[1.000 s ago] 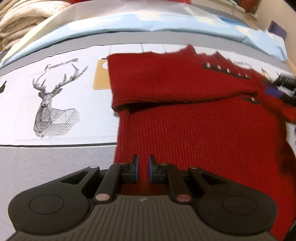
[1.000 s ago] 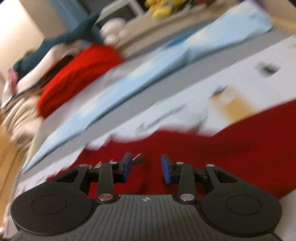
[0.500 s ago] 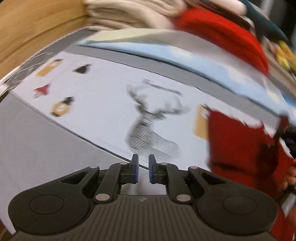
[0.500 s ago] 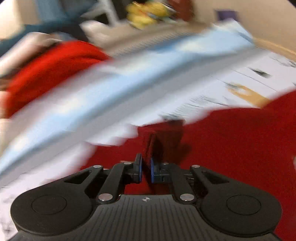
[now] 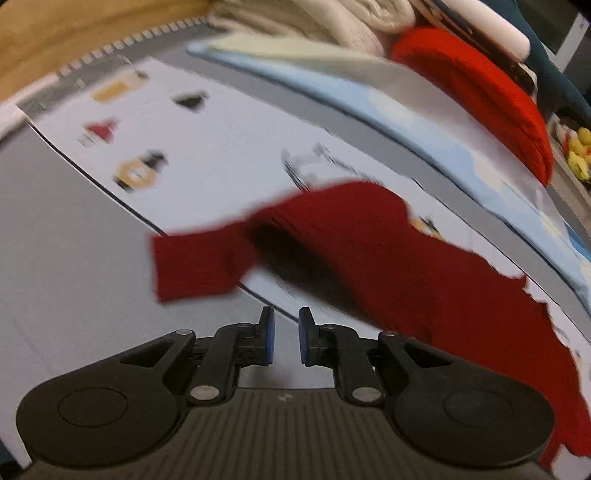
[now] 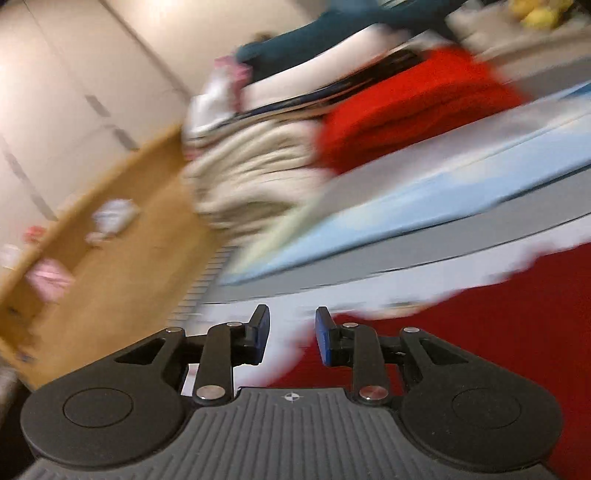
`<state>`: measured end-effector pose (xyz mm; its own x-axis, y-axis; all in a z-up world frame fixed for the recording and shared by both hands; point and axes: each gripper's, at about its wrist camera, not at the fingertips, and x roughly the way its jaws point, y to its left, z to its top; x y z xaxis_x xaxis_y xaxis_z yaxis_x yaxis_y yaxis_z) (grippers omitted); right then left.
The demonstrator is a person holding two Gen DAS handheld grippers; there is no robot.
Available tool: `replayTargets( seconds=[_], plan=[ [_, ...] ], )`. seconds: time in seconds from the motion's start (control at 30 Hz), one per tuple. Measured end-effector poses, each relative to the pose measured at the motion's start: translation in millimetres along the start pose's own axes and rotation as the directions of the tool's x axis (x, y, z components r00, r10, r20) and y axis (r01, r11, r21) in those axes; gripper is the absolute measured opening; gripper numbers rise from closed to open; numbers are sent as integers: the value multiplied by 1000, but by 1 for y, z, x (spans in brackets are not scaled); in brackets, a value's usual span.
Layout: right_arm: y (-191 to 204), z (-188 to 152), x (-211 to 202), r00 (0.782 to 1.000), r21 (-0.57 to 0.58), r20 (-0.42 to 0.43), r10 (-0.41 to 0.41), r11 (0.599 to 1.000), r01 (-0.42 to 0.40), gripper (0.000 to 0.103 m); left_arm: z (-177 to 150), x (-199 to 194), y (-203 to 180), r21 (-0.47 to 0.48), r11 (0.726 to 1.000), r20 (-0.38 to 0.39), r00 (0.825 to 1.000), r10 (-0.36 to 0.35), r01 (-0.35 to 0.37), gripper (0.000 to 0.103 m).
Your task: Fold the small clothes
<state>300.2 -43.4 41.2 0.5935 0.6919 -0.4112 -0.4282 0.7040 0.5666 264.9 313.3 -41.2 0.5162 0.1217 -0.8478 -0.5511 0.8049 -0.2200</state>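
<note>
A dark red knit sweater (image 5: pixel 406 266) lies on a white printed mat (image 5: pixel 229 147), with one sleeve (image 5: pixel 195 266) swung out to the left and blurred. My left gripper (image 5: pixel 283 339) is just in front of the sweater, its jaws a small gap apart with nothing between them. In the right wrist view the same red sweater (image 6: pixel 498 350) fills the lower right. My right gripper (image 6: pixel 290 338) is open and empty above the sweater's left edge. The view is motion-blurred.
A pile of folded clothes stands at the back: cream knits (image 5: pixel 332 22), a bright red garment (image 5: pixel 480 88) and teal cloth (image 6: pixel 332 33). A light blue sheet (image 5: pixel 424 122) lies under them. A wooden table edge (image 6: pixel 110 229) with small items sits left.
The sweater's sleeve has been flung out to the left. My right gripper was shut half a second ago and has opened. Both cameras have swung left; the left gripper's gap is unchanged.
</note>
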Motion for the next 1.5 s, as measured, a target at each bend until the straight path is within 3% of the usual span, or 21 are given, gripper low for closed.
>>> replayTargets(
  seconds=[0.07,0.1,0.2,0.27,0.37,0.4,0.5,0.7,0.83,0.87,0.9,0.97,1.03,1.1,1.13,1.17,1.2,1.23,1.3,1.4,1.5],
  plan=[
    [-42,-1,-42,987,-11,25,-160,987,160,31,-9,9,-8,-14,997,-45,996,-74,73,20],
    [-66,-7,-64,967,3,29,-253,967,253,31,-12,15,-15,-14,994,-70,991,-111,110,25],
    [-139,-23,-120,871,122,32,-490,867,483,34,-20,29,-30,-22,987,-95,982,-162,160,35],
    [-188,-40,-148,817,264,14,-577,790,553,34,-22,41,-40,-18,985,-95,980,-175,174,37],
    [-244,-64,-174,766,392,-32,-642,697,601,35,-22,65,-51,-35,978,-118,971,-209,207,38],
    [-261,-68,-175,763,438,-65,-643,669,600,38,-22,72,-55,-49,975,-126,967,-223,218,38],
    [-298,-72,-172,804,547,-97,-586,644,535,47,-19,92,-64,-83,963,-139,954,-266,257,43],
    [-341,-67,-162,798,629,-131,-589,572,526,48,-10,125,-79,-145,957,-107,957,-268,252,44],
    [-344,-58,-160,787,609,-100,-609,588,533,43,0,139,-76,-196,947,-45,962,-269,256,41],
    [-345,-57,-157,781,598,-93,-617,593,539,27,3,139,-75,-197,947,-22,964,-264,255,15],
    [-349,-54,-156,772,585,-90,-629,594,552,12,7,138,-75,-178,954,9,970,-243,241,0],
    [-359,-50,-152,775,573,-71,-628,610,547,11,15,124,-75,-114,983,145,981,-129,146,0],
    [-368,-28,-148,781,535,-4,-625,658,530,10,25,109,-65,-108,989,265,962,-70,102,0],
    [-357,-7,-145,798,432,123,-589,756,492,10,33,109,-51,-173,977,221,972,-84,124,0],
    [-352,0,-142,805,383,153,-573,785,486,10,33,113,-46,-201,965,165,977,-135,167,0],
    [-350,3,-139,803,350,144,-578,789,505,12,33,117,-44,-215,952,114,974,-198,218,0],
    [-352,3,-132,788,323,93,-609,767,554,17,31,120,-44,-219,941,70,966,-248,257,4],
    [-356,0,-124,752,297,7,-660,719,628,22,31,123,-47,-210,936,23,959,-282,281,8],
    [-364,-15,-119,696,289,-105,-711,648,705,30,29,127,-53,-175,937,-45,948,-315,303,35],
    [-358,-28,-130,708,320,-97,-699,652,688,35,28,127,-45,-175,953,-47,965,-257,245,41],
    [-339,-35,-139,708,256,-98,-699,670,697,35,32,130,-11,-326,913,-40,961,-273,245,42]
  ],
)
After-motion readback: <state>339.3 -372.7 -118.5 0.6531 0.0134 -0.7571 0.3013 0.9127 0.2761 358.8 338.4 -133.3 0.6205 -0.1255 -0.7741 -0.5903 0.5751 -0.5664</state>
